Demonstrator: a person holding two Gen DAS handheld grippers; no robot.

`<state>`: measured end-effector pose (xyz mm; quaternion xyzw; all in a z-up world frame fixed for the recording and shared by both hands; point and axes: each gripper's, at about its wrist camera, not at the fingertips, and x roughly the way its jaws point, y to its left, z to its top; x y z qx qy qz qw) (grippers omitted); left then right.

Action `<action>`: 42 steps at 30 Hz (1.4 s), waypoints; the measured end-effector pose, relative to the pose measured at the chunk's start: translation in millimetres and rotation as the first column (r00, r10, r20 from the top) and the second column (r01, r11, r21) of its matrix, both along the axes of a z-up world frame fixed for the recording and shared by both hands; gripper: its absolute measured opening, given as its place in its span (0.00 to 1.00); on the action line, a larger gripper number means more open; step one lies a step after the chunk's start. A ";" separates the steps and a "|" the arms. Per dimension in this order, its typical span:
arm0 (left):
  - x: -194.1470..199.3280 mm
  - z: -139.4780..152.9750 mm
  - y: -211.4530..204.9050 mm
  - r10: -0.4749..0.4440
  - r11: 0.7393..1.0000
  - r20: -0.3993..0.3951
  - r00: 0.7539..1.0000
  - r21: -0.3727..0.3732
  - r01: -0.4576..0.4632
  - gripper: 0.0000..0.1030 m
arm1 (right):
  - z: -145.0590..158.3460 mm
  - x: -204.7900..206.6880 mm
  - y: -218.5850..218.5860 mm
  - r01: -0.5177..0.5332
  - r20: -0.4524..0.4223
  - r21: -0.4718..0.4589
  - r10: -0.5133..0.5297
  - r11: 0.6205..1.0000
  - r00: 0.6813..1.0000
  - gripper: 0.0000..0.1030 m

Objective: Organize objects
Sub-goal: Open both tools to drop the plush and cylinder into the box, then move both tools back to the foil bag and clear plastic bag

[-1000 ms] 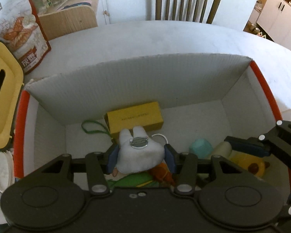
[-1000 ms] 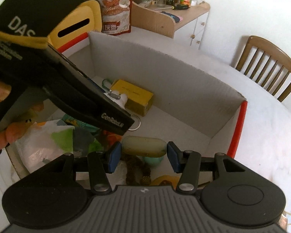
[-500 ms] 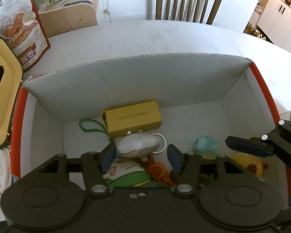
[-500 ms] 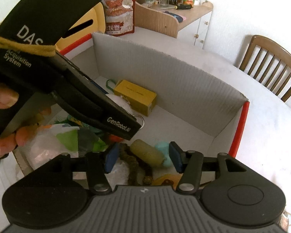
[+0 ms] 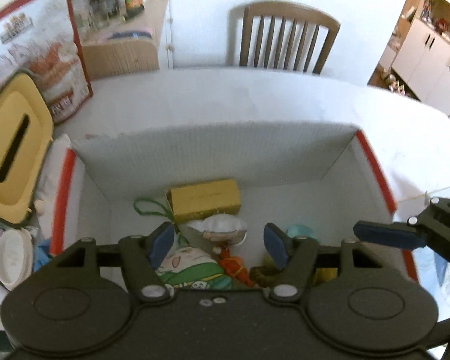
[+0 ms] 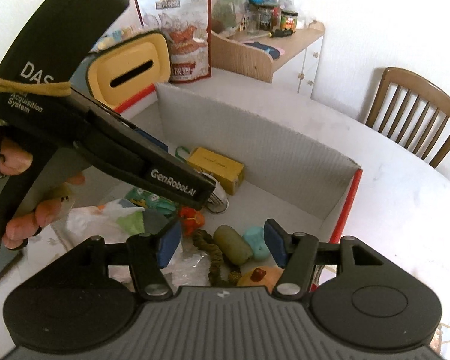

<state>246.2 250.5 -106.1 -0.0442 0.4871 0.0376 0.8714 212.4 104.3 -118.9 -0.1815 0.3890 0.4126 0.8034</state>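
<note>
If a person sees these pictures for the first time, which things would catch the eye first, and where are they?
Probably the big white cardboard box with red edges, filling the middle of the table, with small things lying inside: a yellow carton at its far wall and a white plush toy just in front of that. Both grippers, left and right, are open above the box, and a yellow tissue box stands to its left.

**Both grippers spread wide, holding nothing**

The left gripper [image 5: 219,244] has its jaws parted with nothing between the pads. The right gripper [image 6: 220,246] is likewise spread and grips nothing. In the right wrist view, the person's left hand [image 6: 30,198] wraps the left gripper's handle at nine o'clock.
</note>
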 end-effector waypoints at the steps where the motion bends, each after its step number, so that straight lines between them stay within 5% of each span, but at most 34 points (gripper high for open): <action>1: -2.8 5.0 -1.2 0.000 1.000 0.019 1.000 0.003 0.000 0.63 | 4.2 -2.3 -3.2 -0.001 0.003 0.009 0.001 1.000 1.000 0.60; 24: -69.0 74.2 -56.3 -0.057 0.998 0.238 0.970 0.027 0.052 0.66 | 72.4 -40.6 -106.2 0.100 0.038 0.198 -0.110 0.975 0.993 0.65; 42: -102.5 71.9 -154.2 -0.157 0.988 0.286 0.945 0.037 0.153 0.84 | 69.6 -65.7 -254.8 0.260 -0.026 0.303 -0.265 0.917 0.964 0.75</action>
